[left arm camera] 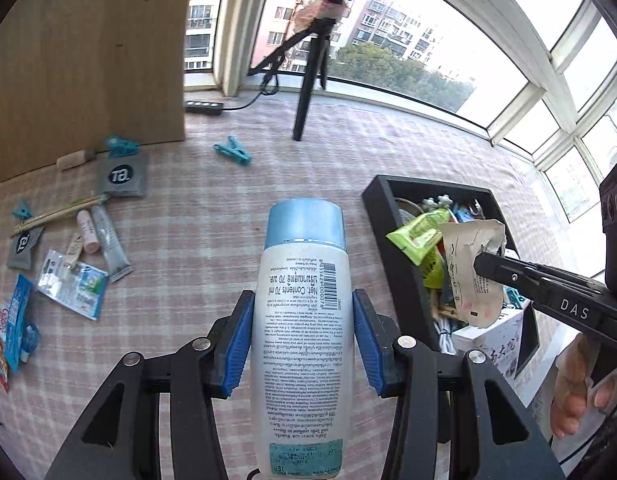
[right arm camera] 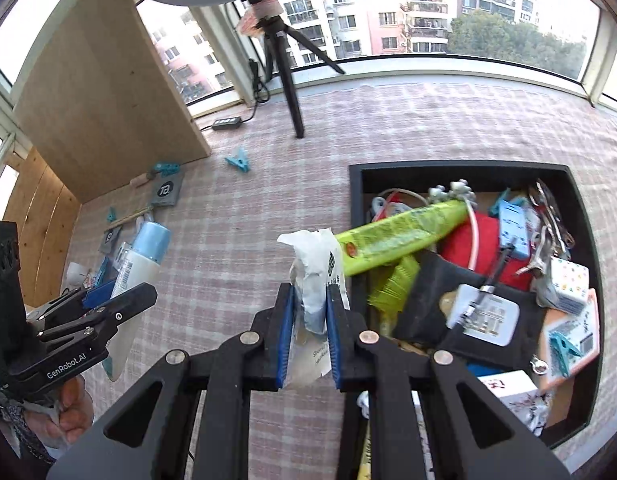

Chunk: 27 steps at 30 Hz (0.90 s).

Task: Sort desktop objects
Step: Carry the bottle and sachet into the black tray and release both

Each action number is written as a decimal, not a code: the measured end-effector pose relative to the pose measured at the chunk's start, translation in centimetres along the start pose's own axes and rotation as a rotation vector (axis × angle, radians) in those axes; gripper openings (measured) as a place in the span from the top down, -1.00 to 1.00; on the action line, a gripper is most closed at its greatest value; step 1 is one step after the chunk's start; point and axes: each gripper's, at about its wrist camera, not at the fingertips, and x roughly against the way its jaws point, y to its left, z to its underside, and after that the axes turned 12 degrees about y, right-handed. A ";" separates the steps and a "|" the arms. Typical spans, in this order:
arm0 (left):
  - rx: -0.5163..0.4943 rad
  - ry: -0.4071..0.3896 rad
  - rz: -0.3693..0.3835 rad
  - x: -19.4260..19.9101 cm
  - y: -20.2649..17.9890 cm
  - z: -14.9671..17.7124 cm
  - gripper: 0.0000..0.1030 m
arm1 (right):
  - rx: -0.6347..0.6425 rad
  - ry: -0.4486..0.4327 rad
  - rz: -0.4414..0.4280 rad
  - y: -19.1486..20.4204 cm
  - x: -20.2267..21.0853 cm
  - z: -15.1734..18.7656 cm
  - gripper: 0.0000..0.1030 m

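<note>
The left gripper (left arm camera: 303, 336) clamps a white plastic bottle with a blue cap (left arm camera: 304, 280) above the checked tablecloth (left arm camera: 212, 208); the right gripper (right arm camera: 309, 336), nearly closed, pinches a crumpled white sachet (right arm camera: 314, 268) beside the cluttered black tray (right arm camera: 460, 168).

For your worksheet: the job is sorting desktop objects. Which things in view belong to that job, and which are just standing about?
Job: bottle in left gripper; crumpled packet in right gripper; black tray; sachets; tubes; blue clips.

Standing about: tripod; power strip; wooden board.
</note>
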 end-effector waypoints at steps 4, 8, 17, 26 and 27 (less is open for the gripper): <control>-0.073 0.014 0.032 -1.4 -5.4 -0.4 0.12 | -0.083 -0.023 0.039 -5.7 2.5 1.9 0.69; -0.139 0.028 0.063 -2.3 -10.4 -0.9 0.12 | -0.158 -0.042 0.069 -10.6 4.6 3.8 0.70; -0.274 0.037 0.091 -4.2 -20.3 -1.7 0.12 | -0.278 -0.058 0.096 -17.9 7.7 8.0 0.70; -0.343 0.022 0.081 -5.0 -25.9 -2.4 0.06 | -0.328 -0.038 0.128 -21.3 8.2 9.7 0.24; -0.339 0.030 0.071 -5.1 -26.1 -2.5 -0.01 | -0.334 -0.048 0.121 -21.5 8.3 9.8 0.18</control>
